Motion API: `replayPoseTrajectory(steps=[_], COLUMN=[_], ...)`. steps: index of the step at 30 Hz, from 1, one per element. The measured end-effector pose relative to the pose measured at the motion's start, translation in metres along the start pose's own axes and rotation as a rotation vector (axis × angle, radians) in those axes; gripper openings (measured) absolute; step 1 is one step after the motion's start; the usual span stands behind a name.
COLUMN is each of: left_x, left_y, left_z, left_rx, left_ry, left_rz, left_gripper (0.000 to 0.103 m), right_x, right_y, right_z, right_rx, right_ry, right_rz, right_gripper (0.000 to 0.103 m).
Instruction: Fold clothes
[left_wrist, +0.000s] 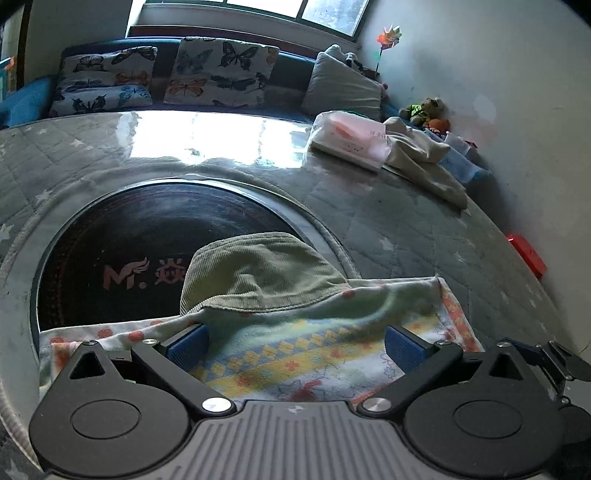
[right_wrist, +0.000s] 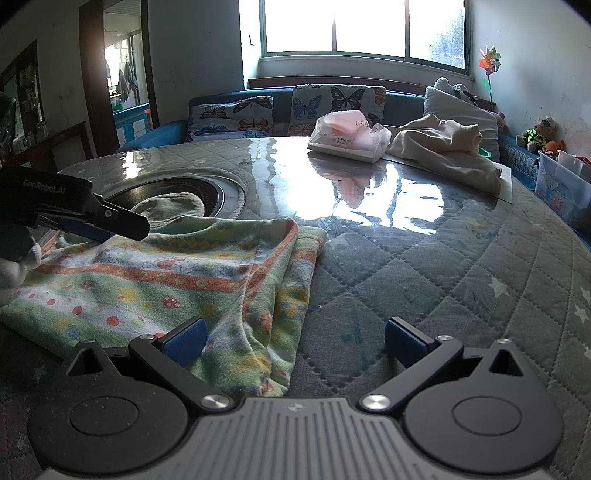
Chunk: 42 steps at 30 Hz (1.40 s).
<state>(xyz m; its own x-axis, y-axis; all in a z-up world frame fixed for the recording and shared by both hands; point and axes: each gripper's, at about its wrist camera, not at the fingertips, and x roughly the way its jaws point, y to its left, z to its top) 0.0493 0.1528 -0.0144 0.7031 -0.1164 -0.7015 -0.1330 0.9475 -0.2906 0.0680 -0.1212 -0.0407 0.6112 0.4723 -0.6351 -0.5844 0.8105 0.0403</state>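
Note:
A patterned green, yellow and orange cloth (left_wrist: 295, 347) lies folded on the quilted table, also in the right wrist view (right_wrist: 155, 280). A green corduroy piece (left_wrist: 258, 273) lies at its far edge, over the dark round plate. My left gripper (left_wrist: 295, 341) is open, low over the cloth's middle, and shows from the side in the right wrist view (right_wrist: 110, 221). My right gripper (right_wrist: 293, 338) is open above the cloth's right folded edge, its left pad (right_wrist: 186, 341) over the cloth, its right pad over bare table.
A dark round hotplate (left_wrist: 147, 236) is set in the quilted table (right_wrist: 443, 280). A pink tissue pack (right_wrist: 347, 138) and a cream garment (right_wrist: 447, 147) lie at the far right. A sofa with butterfly cushions (right_wrist: 280, 114) stands behind.

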Motion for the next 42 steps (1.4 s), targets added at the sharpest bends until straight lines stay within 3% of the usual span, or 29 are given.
replayPoseTrajectory(steps=[7,18,21,27,36,42], left_x=[-0.013,-0.048,-0.060,-0.074,-0.080,-0.081], left_y=[-0.001,0.009,0.016,0.023,0.029,0.033], left_z=[-0.004,-0.029,-0.039,-0.054,-0.072,-0.076], left_rx=[0.003,0.038,0.044,0.054,0.060,0.050], left_ry=[-0.009,-0.011,-0.017,-0.031,-0.022,-0.027], left_rz=[0.015,0.114,0.146,0.226,0.251,0.261], left_gripper=[0.103,0.103,0.103,0.103,0.103,0.103], right_x=[0.000,-0.003,-0.017,-0.025,0.002,-0.002], right_y=[0.000,0.005,0.019,0.057,0.097,0.077], right_z=[0.000,0.004,0.012,0.032,0.024,0.013], right_rx=[-0.001,-0.006,-0.039,-0.080,-0.173,-0.172], right_ry=[0.001,0.006,-0.043,-0.077,-0.005,0.024], right_rz=[-0.001,-0.020,-0.028,0.087,0.148,0.115], right_gripper=[0.103,0.103,0.103,0.103,0.103,0.103])
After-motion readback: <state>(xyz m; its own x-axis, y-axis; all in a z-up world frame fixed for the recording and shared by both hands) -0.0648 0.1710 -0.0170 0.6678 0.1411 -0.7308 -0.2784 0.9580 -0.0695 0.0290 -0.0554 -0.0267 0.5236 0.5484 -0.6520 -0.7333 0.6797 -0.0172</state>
